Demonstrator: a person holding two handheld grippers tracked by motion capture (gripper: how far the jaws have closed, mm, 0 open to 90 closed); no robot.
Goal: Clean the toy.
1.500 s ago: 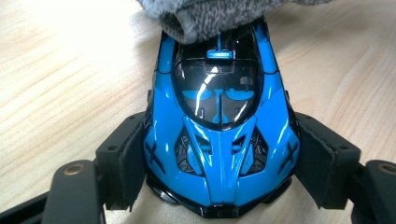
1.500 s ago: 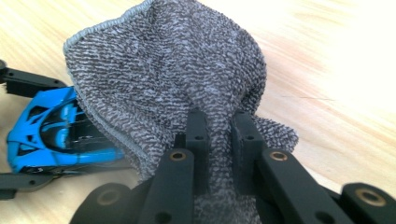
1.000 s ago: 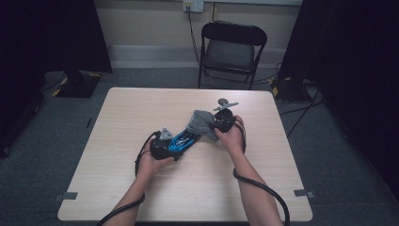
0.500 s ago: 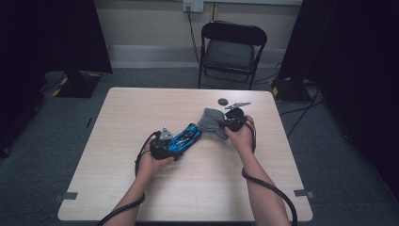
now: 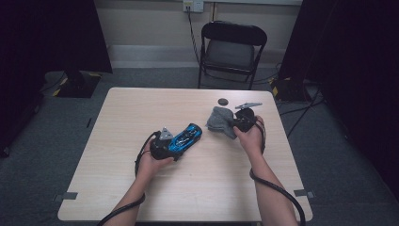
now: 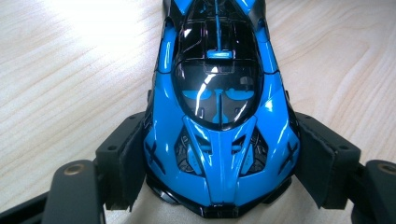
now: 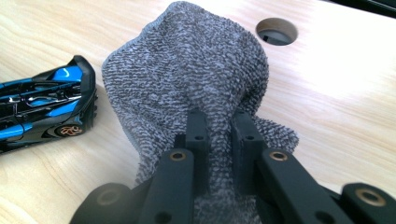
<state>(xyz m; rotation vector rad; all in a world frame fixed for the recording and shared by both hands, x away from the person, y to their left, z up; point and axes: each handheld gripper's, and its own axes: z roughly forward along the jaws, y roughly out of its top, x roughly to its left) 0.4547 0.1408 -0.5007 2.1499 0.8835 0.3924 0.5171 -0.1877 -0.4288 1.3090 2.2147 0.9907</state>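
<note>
A blue and black toy car (image 5: 190, 134) lies on the wooden table (image 5: 141, 108) near its middle. My left gripper (image 5: 175, 145) is shut on the car's rear end, and in the left gripper view both pads (image 6: 126, 163) press the sides of the car (image 6: 217, 93). To the right, my right gripper (image 5: 235, 123) is shut on a bunched grey cloth (image 5: 220, 120), which hangs from the jaws just off the car's nose. In the right gripper view the cloth (image 7: 187, 70) bulges above the closed jaws of the gripper (image 7: 219, 126), with the car (image 7: 42, 107) at the left.
A round cable hole (image 5: 223, 100) sits in the tabletop behind the cloth and appears as the hole (image 7: 276, 31) in the right gripper view. A black folding chair (image 5: 231, 47) stands beyond the table's far edge. Cables trail from both grippers toward the near edge.
My right gripper has carried the grey cloth to the right, off the front of the car. The left gripper and the car have stayed in place.
</note>
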